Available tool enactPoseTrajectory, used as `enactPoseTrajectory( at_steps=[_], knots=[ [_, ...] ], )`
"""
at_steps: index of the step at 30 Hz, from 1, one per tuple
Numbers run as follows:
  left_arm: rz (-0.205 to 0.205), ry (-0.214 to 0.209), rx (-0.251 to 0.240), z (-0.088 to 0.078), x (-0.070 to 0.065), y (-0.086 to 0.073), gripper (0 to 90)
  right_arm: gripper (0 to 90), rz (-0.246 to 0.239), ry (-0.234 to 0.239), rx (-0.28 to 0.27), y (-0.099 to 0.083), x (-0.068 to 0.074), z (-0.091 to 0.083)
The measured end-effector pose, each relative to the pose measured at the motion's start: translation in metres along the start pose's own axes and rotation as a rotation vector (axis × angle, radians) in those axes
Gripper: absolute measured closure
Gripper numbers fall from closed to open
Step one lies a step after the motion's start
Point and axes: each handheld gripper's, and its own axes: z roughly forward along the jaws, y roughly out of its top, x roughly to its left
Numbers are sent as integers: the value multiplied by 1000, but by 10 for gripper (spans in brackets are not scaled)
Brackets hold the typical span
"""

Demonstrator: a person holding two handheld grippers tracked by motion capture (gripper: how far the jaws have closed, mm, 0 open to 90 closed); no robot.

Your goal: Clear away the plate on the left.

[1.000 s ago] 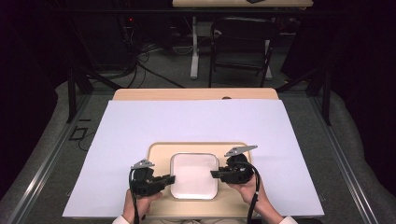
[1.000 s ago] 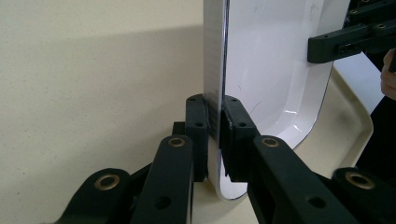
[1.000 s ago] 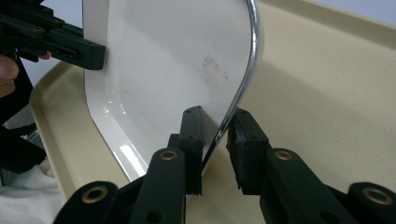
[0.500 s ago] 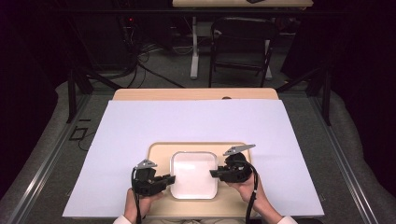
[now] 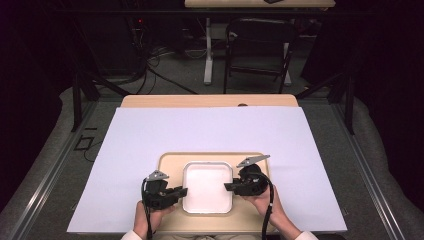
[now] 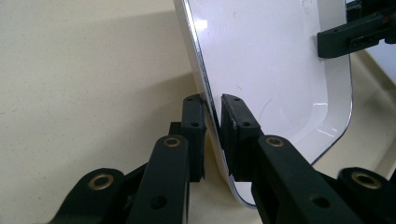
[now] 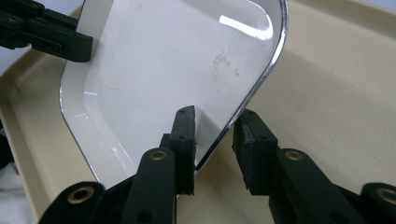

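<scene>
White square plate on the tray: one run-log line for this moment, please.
white square plate on beige tray | left gripper shut on plate rim | right gripper open, straddling opposite rim

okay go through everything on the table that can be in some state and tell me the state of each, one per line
White square plate: empty, faint smudges inside, sitting on the tray.
Beige tray: flat on the white sheet, holding the plate.
Left gripper: jaws nearly shut around the plate's rim; contact unclear.
Right gripper: open, jaws straddling the plate's opposite rim, not yet clamped.
White sheet: spread flat over the table.
</scene>
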Motion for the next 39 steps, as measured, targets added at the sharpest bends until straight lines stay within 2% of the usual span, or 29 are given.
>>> enactPoseTrajectory(
  at_steps=[9, 28, 30, 39],
  knots=[
    [3, 8, 11, 3, 2, 0, 784, 686, -14, -28, 28, -1, 0, 4],
    [10, 35, 16, 9, 2, 1, 777, 633, -2, -19, 62, -1, -6, 10],
    [10, 38, 22, 9, 2, 1, 774, 636, -2, -43, 75, -1, -6, 11],
    [14, 46, 40, 13, 3, 0, 756, 622, -13, -74, 98, -2, -5, 16]
  ],
)
